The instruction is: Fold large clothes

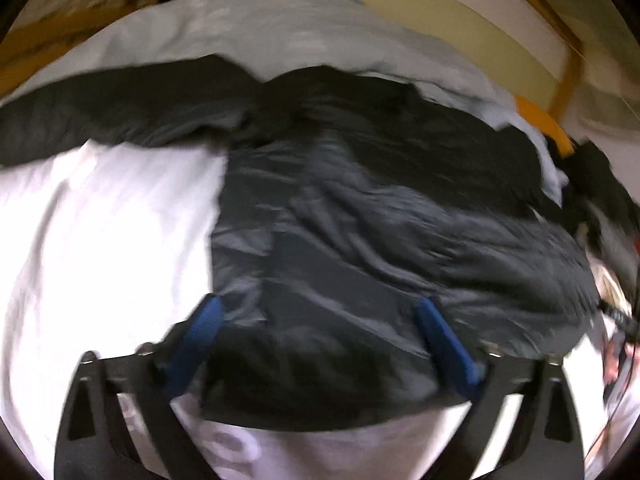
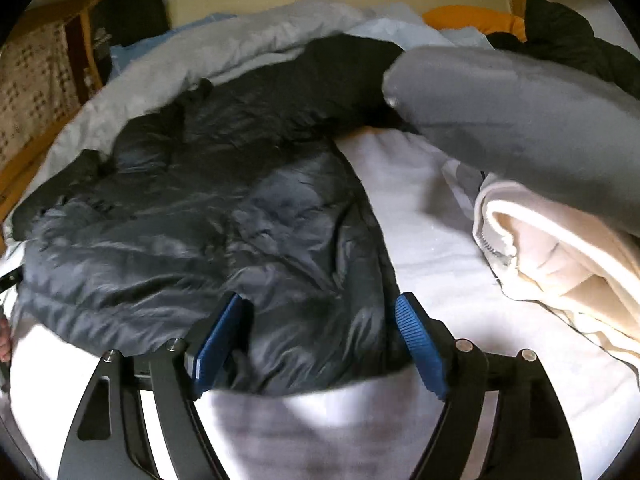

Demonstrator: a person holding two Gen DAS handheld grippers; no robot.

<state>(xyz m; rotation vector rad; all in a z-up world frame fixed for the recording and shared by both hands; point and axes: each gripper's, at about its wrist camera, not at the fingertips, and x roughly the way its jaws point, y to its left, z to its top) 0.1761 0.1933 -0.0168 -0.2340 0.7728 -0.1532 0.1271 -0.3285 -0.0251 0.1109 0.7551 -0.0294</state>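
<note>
A dark, shiny padded jacket (image 1: 380, 220) lies spread on a white bed sheet (image 1: 100, 240), one sleeve stretched out to the left. My left gripper (image 1: 320, 324) is open just above the jacket's near hem, and the dark fabric lies between its blue pads (image 1: 206, 324) without being pinched. The right wrist view shows the same jacket (image 2: 200, 220) from its other side. My right gripper (image 2: 320, 320) is open too, its blue pads (image 2: 416, 340) standing either side of the jacket's near right corner at the hem.
A pale grey duvet (image 2: 180, 52) is bunched behind the jacket. A cream fleece garment (image 2: 560, 260) under a grey one (image 2: 520, 112) lies to the right on the sheet. An orange cushion (image 2: 472, 16), dark clothes (image 2: 568, 28) and a wooden frame (image 2: 52, 12) lie beyond.
</note>
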